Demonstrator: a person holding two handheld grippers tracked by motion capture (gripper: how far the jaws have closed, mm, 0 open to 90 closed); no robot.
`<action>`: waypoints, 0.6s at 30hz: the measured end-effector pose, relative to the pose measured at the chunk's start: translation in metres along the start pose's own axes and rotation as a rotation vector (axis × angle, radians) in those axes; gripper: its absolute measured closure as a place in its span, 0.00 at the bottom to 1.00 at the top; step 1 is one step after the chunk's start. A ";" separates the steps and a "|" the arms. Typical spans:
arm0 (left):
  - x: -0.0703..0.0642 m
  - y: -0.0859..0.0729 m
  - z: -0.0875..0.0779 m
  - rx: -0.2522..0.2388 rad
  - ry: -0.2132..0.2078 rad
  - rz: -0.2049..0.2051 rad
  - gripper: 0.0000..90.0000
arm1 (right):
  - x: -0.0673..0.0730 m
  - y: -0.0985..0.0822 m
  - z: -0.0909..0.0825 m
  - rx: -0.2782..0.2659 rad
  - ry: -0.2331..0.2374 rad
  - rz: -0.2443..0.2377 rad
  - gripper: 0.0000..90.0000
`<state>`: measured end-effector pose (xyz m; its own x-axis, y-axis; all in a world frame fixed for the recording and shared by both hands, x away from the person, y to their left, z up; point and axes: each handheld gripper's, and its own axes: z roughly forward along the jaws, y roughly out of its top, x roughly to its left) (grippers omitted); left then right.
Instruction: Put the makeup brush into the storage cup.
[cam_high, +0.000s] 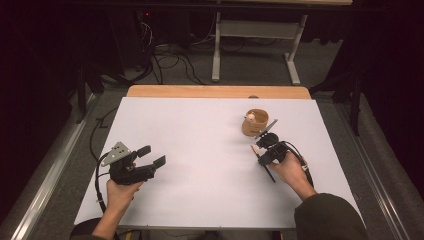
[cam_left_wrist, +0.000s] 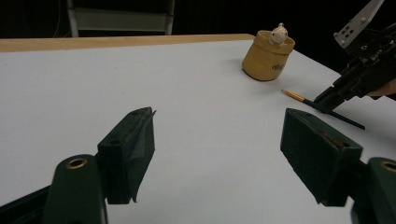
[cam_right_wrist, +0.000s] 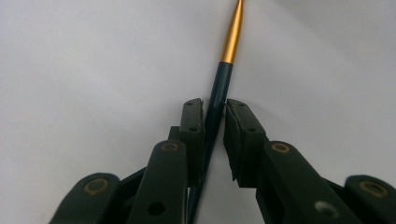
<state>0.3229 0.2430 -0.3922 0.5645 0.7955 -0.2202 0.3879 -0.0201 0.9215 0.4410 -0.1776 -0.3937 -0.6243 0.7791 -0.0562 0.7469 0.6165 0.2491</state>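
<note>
So the right gripper (cam_right_wrist: 215, 116) is sitting low over the white table (cam_high: 200, 150), and its jaws are pinching in on a thin paintbrush (cam_right_wrist: 223, 79). In the right gripper view the dark blue handle is running straight up between the two black pads, with the gold metal sleeve sticking out past the tips. The left pad is looking snug against the handle, and there's maybe a sliver of gap on the right one, so I'm calling it clamped on the brush, just barely.

The paintbrush is lying flat on the right half of the table, a bit in front of a small tan cup (cam_high: 254, 122) that's got a little white figure poking out of the top. From the left gripper view you can see the brush pointing its gold end toward that cup, near it but not touching.

The left gripper (cam_high: 151, 156) is hanging out over the left side of the table, well apart from all that, jaws spread wide with nothing in them.
</note>
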 end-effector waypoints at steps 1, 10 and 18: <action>0.000 0.000 0.000 0.000 0.000 0.000 0.30 | 0.000 0.000 0.000 -0.001 0.001 -0.002 0.89; 0.000 0.000 0.000 -0.003 0.002 -0.002 0.30 | -0.001 0.000 0.000 0.006 0.013 -0.016 0.92; 0.000 0.000 -0.001 -0.006 0.001 0.000 0.30 | 0.000 0.001 0.000 0.013 0.007 0.000 0.94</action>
<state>0.3215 0.2434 -0.3919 0.5634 0.7964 -0.2198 0.3834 -0.0163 0.9234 0.4419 -0.1772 -0.3937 -0.6256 0.7786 -0.0494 0.7500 0.6176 0.2367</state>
